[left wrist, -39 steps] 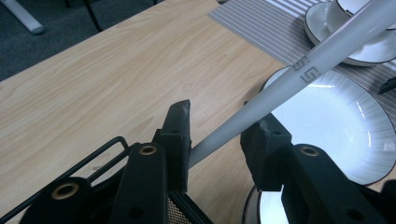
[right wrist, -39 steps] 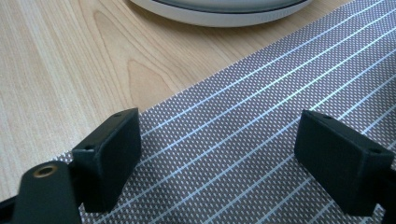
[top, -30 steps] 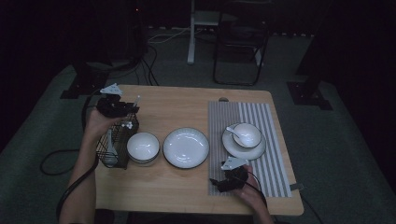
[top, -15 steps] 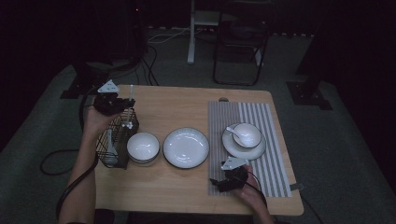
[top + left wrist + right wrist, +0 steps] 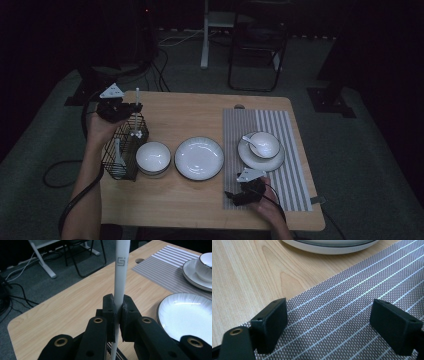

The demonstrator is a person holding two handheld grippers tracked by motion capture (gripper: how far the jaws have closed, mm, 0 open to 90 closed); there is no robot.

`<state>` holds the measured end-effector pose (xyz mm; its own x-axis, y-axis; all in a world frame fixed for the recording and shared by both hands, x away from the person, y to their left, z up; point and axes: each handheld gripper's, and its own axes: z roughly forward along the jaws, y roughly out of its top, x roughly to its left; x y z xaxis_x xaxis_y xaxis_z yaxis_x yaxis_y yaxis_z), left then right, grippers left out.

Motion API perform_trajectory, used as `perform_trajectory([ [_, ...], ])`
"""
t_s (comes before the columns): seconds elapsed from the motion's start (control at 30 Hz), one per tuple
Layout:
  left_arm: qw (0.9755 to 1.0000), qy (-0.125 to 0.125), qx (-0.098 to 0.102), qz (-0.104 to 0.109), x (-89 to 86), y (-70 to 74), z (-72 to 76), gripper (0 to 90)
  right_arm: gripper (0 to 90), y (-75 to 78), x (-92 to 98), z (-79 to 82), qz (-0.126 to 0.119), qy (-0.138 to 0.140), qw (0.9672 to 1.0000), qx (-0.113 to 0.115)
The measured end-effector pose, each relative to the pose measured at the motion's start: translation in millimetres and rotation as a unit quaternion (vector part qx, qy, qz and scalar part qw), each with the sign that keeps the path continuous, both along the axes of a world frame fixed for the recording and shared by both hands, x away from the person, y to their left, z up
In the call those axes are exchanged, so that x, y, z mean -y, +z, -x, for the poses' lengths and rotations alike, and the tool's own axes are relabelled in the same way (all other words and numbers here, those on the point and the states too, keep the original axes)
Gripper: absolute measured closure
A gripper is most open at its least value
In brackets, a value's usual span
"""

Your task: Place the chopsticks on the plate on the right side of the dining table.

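Count on desk (image 5: 200,200):
- wire basket (image 5: 125,150): one
- white utensils at basket: two, one handle upright (image 5: 136,107), one inside (image 5: 118,155)
- empty bowl (image 5: 153,157): one
- plate (image 5: 198,158): one
- saucer (image 5: 260,156) with cup (image 5: 265,143) and spoon (image 5: 250,141): one each
- striped placemat (image 5: 290,170): one

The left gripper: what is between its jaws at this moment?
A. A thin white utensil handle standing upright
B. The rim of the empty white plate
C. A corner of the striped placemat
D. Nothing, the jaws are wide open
A. In the left gripper view, the left gripper has its pads pressed on the white utensil handle, which rises upright over the wire basket.
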<state>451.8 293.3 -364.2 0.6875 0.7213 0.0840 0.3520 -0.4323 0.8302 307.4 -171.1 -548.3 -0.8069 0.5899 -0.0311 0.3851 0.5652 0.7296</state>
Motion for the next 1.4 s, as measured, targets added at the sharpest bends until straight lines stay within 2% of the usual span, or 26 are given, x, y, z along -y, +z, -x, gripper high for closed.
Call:
perform_trajectory([
  [0.37, 0.9999, 0.003, 0.013, 0.006, -1.1, 8.7, 4.0, 84.5, 14.8, 0.0, 0.0, 0.0, 0.0, 0.0, 1.0, 0.0],
  [0.67, 0.9996, -0.007, 0.026, 0.006, 2.9, 20.7, 7.4, 84.4, 14.8, 0.0, -0.1, 0.1, 0.0, 0.0, 1.0, 0.0],
  [0.93, 0.999, -0.017, 0.042, 0.006, 10.9, 32.5, 10.3, 84.4, 14.8, 0.0, -0.1, 0.2, 0.0, 0.0, 1.0, 0.0],
  [1.4, 0.9969, -0.033, 0.071, -0.008, 27.8, 60.7, 13.0, 84.4, 14.8, 0.0, -0.1, 0.1, -0.001, 0.0, 1.0, 0.0],
])
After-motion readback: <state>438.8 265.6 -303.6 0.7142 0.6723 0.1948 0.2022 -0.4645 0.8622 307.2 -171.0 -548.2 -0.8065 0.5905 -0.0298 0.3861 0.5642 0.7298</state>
